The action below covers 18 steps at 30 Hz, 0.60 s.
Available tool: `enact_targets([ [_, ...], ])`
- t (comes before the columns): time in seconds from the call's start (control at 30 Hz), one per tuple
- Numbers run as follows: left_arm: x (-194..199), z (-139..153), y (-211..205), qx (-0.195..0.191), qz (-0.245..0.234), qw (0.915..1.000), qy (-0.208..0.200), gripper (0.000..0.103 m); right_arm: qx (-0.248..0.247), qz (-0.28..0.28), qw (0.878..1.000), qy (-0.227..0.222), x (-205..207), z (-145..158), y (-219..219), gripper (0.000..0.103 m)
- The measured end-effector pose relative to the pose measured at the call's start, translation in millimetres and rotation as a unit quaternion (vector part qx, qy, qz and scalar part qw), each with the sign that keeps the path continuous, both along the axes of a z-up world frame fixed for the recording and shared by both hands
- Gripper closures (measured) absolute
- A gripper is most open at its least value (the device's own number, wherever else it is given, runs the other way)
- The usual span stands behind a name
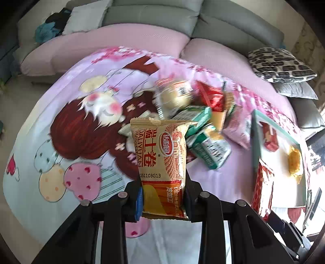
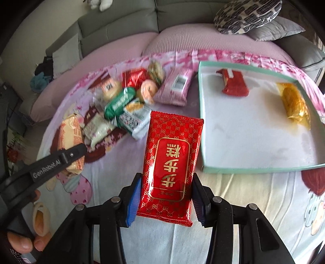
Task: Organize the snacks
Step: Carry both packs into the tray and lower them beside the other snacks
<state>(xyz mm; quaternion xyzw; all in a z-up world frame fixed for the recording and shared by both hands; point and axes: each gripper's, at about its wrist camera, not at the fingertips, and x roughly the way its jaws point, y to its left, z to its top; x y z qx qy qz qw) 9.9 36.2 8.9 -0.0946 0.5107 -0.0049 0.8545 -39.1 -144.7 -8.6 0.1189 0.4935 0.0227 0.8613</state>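
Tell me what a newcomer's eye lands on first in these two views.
First, the two held packets: a tan snack packet clamped upright in the left hand-held gripper, and a shiny red packet clamped in the right hand-held gripper. Next, the heap of mixed snacks on the pink cartoon blanket, left of the green-rimmed tray, which holds a small red snack and a yellow one.

A grey sofa (image 1: pixel 154 14) with pink seat cushions (image 1: pixel 105 46) fills the background.
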Motion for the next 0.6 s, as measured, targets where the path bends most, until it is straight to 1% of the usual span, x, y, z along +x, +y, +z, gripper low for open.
enact_targets([
  [0.13, 10.2, 8.9, -14.4, 0.003, -0.014, 0.9999, -0.004, 0.07, 0.004, -0.018, 1.0, -0.01, 10.6, 10.1, -11.2, 0.055],
  [0.2, 22.0, 10.7, -25.0, 0.01, -0.021, 0.9997, -0.005, 0.07, 0.005, -0.029, 0.999, -0.014, 16.7, 12.5, -17.6, 0.055],
  [0.37, 42.5, 17.7, -52.4, 0.017, -0.046, 0.9988, -0.009, 0.07, 0.005, -0.066, 0.997, -0.028, 25.5, 23.5, -47.8, 0.055],
  [0.6, 69.8, 27.4, -104.9, 0.006, -0.1, 0.9948, -0.018, 0.069, 0.002, -0.112, 0.993, -0.031, 44.5, 26.4, -91.9, 0.055],
])
